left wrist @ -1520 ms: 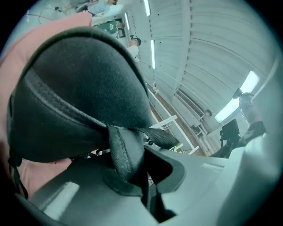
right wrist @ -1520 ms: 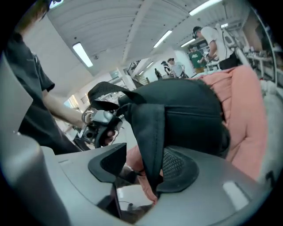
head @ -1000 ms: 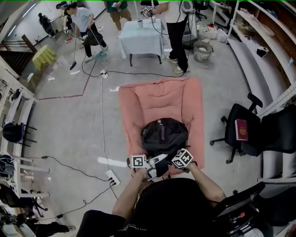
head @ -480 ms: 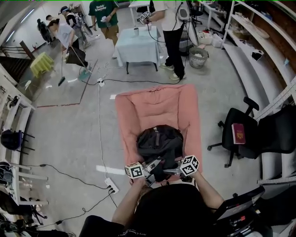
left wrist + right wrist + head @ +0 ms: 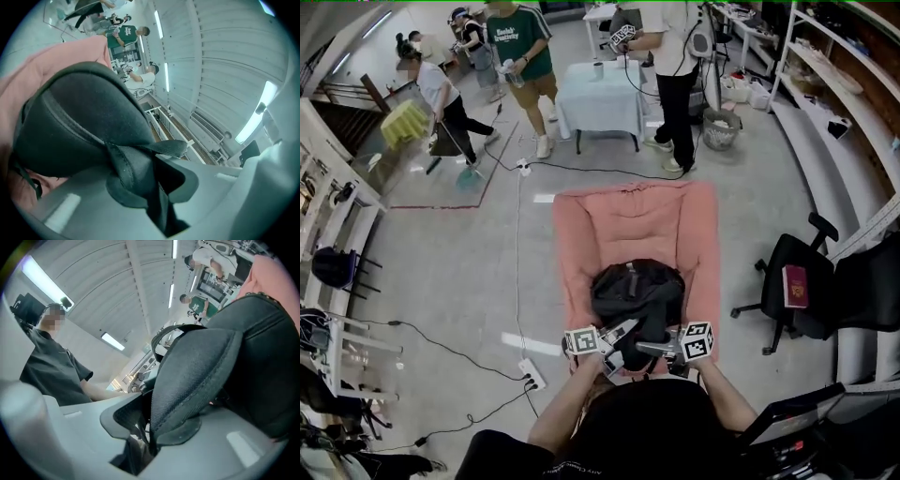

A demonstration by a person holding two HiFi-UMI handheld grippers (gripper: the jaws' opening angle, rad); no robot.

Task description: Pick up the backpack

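A black backpack (image 5: 637, 291) lies on the pink padded chair (image 5: 628, 220). Both grippers are at its near edge. My left gripper (image 5: 619, 331) has a thin black strap (image 5: 136, 173) of the backpack (image 5: 79, 117) caught between its jaws, which have just been opening a little. My right gripper (image 5: 654, 349) holds the padded mesh shoulder strap (image 5: 197, 376) between its jaws, which have also just been opening, with the backpack's body (image 5: 262, 362) to its right. In both gripper views the strap runs deep into the gap between the jaws.
A black office chair (image 5: 825, 291) with a red book (image 5: 794, 286) stands at the right. A cloth-covered table (image 5: 600, 94) and several people are beyond the pink chair. A power strip (image 5: 532, 375) and cables lie on the floor at the left.
The two grippers have spread further apart along the backpack's near edge, the right one shifting right. The people in the background have walked to new places.
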